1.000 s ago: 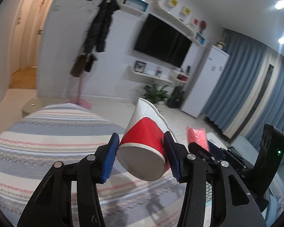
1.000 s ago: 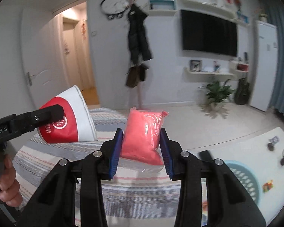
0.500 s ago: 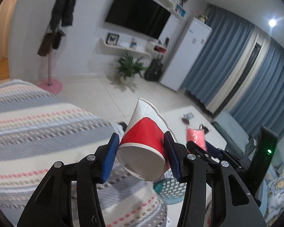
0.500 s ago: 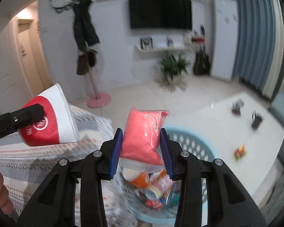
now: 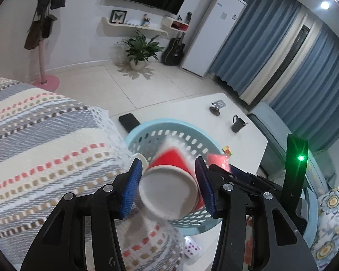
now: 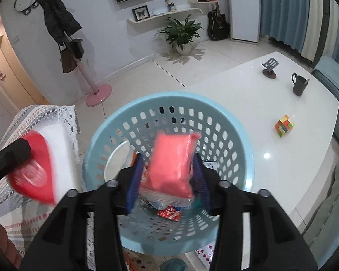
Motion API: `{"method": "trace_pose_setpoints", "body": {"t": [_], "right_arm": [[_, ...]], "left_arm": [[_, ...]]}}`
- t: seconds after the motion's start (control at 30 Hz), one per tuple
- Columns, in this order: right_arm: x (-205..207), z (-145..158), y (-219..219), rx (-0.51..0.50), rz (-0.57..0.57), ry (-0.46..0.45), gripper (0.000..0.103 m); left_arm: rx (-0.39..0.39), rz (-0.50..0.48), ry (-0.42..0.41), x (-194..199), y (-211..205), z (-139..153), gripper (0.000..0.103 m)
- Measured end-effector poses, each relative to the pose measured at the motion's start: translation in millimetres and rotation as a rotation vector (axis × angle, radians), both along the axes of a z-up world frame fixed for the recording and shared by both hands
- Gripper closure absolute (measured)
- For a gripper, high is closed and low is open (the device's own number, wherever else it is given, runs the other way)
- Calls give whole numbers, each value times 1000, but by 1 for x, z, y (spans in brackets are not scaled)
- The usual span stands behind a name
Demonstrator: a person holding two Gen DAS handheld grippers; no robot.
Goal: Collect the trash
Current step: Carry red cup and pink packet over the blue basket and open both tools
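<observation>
Red paper cup point(image 5: 169, 180) clamped in left gripper point(image 5: 167, 187), right gripper point(image 6: 167, 180) jaws just opened, pink packet point(image 6: 171, 164) loose between them, blue basket point(image 6: 241, 140) now brought beneath both.

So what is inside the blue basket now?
In the basket lie a white lid or plate and a small red packet. The pink bag between the right tongs covers the other trash.
</observation>
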State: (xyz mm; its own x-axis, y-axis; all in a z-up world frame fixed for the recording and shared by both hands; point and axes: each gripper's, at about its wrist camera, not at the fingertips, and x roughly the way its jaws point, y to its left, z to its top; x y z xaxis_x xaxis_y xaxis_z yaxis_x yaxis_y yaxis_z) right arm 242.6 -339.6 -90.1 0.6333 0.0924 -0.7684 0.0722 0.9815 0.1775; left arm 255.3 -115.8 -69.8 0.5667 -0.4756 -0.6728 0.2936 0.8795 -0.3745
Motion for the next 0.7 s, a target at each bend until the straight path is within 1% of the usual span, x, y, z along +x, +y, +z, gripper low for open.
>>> {"method": "trace_pose_setpoints", "body": {"t": [0.03, 0.07, 0.13, 0.3, 0.4, 0.53, 0.6, 0.67, 0.7], "right_arm": [[0, 1, -2, 3, -3, -1, 50], [0, 1, -5, 3, -5, -3, 49], [-3, 3, -5, 1, -5, -7, 49], [-11, 12, -7, 4, 0, -20, 49], [-16, 21, -3, 10, 7, -34, 49], [-30, 41, 6, 17, 32, -101, 49], [-41, 54, 12, 19, 44, -151, 46], [-51, 66, 17, 13, 51, -198, 42], [-57, 72, 20, 4, 56, -226, 42]], "left_arm": [[2, -19, 0, 0, -3, -1, 52], [8, -31, -1, -1, -5, -1, 45], [29, -34, -11, -1, -8, -2, 39], [9, -34, -12, -9, -4, -1, 39], [0, -25, -26, -16, 1, 5, 39], [5, -6, -80, -33, 8, 21, 39], [32, 23, -133, -47, 14, 32, 34], [62, 53, -189, -63, 19, 43, 22], [75, 67, -215, -70, 22, 48, 20]]}}
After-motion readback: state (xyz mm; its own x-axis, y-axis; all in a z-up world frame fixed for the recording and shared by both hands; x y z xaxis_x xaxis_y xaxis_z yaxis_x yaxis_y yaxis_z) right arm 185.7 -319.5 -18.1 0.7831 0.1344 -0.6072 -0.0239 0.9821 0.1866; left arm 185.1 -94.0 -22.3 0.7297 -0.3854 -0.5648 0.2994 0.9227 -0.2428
